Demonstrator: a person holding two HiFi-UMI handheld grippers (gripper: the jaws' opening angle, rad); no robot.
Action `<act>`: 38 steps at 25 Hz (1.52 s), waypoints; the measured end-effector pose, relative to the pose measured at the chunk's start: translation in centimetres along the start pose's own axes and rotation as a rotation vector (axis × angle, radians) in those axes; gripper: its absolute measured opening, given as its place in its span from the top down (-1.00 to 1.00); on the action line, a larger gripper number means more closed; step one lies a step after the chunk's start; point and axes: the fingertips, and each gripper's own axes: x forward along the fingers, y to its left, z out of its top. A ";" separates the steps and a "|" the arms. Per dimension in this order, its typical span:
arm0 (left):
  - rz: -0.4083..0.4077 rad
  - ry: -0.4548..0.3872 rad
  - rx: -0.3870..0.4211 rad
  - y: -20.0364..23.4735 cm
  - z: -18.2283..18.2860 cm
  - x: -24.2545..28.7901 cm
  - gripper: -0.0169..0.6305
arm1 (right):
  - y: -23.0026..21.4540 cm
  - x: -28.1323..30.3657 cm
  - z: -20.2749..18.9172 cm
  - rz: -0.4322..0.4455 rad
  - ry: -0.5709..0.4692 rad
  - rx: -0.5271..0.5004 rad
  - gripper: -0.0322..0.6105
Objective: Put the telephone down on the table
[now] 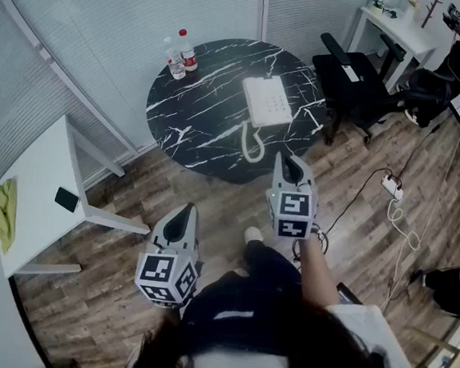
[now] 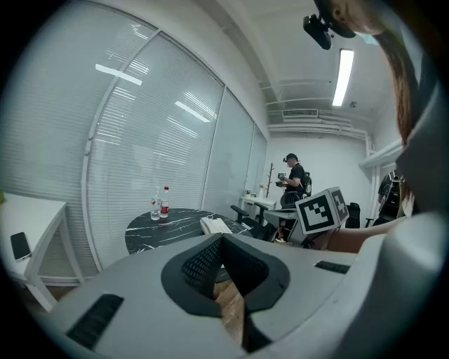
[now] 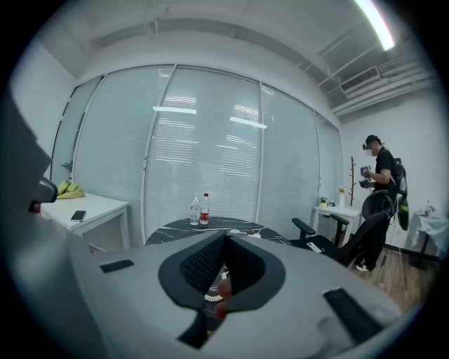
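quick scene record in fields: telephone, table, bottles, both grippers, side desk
telephone: white, lying flat on the table, coiled cord curling toward the near edge
table: round, black marble pattern
bottles: two, upright, at the table's far left edge
left gripper: shut, empty, over the floor
right gripper: shut, empty, just short of the table
side desk: white, holding a dark mobile and a yellow cloth
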 end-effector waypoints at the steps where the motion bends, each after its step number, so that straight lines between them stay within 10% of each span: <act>1: -0.001 0.000 0.000 0.1 0.3 0.6 0.95 | -0.1 0.5 0.0 0.002 0.004 -0.005 0.90; 38: 0.039 0.069 0.047 -1.2 5.2 16.3 0.95 | -7.2 15.0 -1.3 0.144 0.102 -0.002 0.89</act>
